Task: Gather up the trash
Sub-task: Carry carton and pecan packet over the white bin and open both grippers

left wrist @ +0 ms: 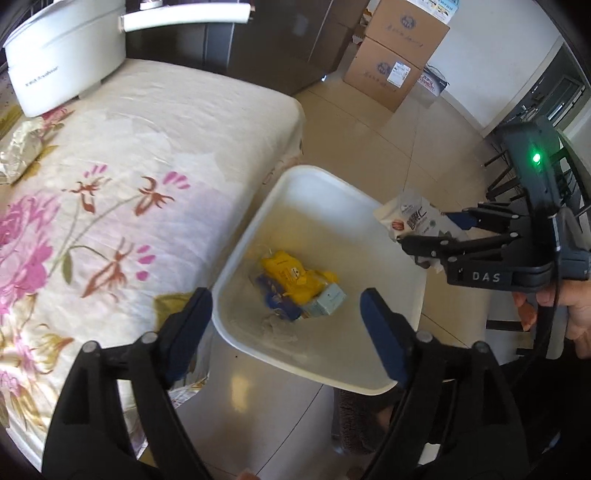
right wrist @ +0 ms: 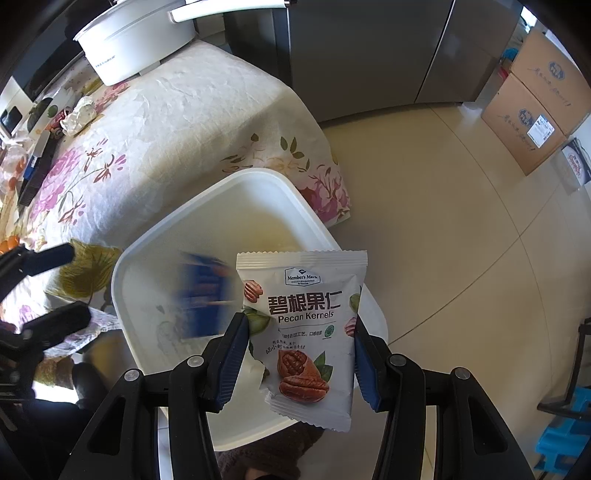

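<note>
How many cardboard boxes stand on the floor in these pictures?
2. The lower box stands on the floor by the wall, and the upper box is stacked directly on it. Others may be hidden outside the view.

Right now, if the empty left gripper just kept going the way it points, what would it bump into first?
Most likely the trash lying in the white bin: the yellow wrapper sits between the open fingers of the left gripper. Nothing shows in between, though depth is hard to judge.
</note>
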{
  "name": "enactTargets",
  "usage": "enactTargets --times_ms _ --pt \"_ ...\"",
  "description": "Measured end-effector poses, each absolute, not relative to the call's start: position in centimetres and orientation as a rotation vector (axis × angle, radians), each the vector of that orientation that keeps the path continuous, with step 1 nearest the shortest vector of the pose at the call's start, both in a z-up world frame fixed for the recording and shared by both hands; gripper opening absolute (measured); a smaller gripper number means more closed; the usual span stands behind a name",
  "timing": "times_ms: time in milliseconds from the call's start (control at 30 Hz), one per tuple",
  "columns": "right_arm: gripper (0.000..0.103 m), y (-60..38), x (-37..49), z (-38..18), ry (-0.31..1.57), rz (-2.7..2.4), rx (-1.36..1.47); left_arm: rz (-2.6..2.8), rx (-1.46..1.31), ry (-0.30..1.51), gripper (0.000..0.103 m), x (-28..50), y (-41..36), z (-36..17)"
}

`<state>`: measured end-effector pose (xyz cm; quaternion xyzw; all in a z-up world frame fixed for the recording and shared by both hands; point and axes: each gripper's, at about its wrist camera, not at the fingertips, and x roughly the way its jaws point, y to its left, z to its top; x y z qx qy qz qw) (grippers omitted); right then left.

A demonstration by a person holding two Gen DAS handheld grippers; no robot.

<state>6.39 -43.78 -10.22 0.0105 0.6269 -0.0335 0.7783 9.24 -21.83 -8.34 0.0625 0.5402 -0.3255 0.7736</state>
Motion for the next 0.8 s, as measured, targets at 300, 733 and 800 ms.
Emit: enactTargets --times_ms 300,733,800 --pt "0.054 -43.4 6.6 -10.3 1.357 -0.066 0.019 -0.602 0.078 1.192 0.087 10.5 -18.5 -8.3" --pt "0.081 -42.4 7.0 -9.6 1.347 -0.055 0.043 -0.498 0.008 1.178 0.098 11.1 -13.5 -7.2" --pt "0.081 -42.0 7.2 -9.4 1.344 -0.051 0.045 -0.484 0.002 1.176 0.098 11.2 -12.8 -7.0"
